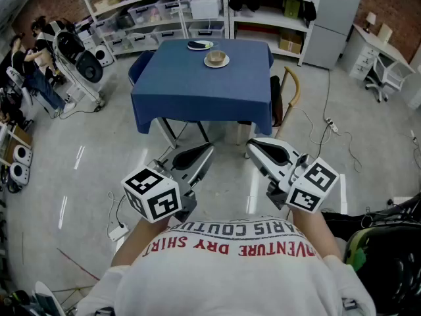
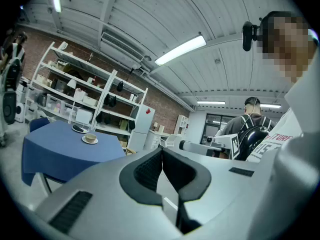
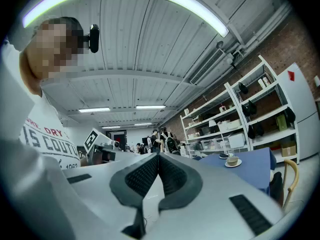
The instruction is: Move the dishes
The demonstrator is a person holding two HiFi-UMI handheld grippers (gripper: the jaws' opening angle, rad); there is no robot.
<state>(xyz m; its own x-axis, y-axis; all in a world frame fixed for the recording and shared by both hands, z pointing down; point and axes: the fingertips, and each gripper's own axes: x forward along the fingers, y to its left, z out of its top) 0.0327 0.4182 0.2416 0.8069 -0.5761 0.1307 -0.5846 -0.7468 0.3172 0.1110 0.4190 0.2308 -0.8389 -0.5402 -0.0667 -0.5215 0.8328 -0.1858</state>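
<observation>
A table with a blue cloth [image 1: 197, 91] stands a few steps ahead. On its far part sit a tan cup on a white saucer [image 1: 216, 59] and a small plate [image 1: 200, 45] behind it. Both grippers are held at waist height, well short of the table. My left gripper [image 1: 207, 149] is shut with nothing in it, and so is my right gripper [image 1: 250, 145]. In the left gripper view the pads meet at the tips of the left gripper [image 2: 161, 151], with the cup [image 2: 90, 138] far off. The right gripper view shows the right gripper [image 3: 158, 156] closed, with the cup [image 3: 231, 161] distant.
A wooden-backed chair [image 1: 289, 94] stands at the table's right, a blue chair [image 1: 139, 64] at its left. Shelves [image 1: 171, 8] and a white cabinet [image 1: 335, 18] line the back wall. People and equipment [image 1: 39, 58] are at the left. Cables [image 1: 329, 120] lie on the floor.
</observation>
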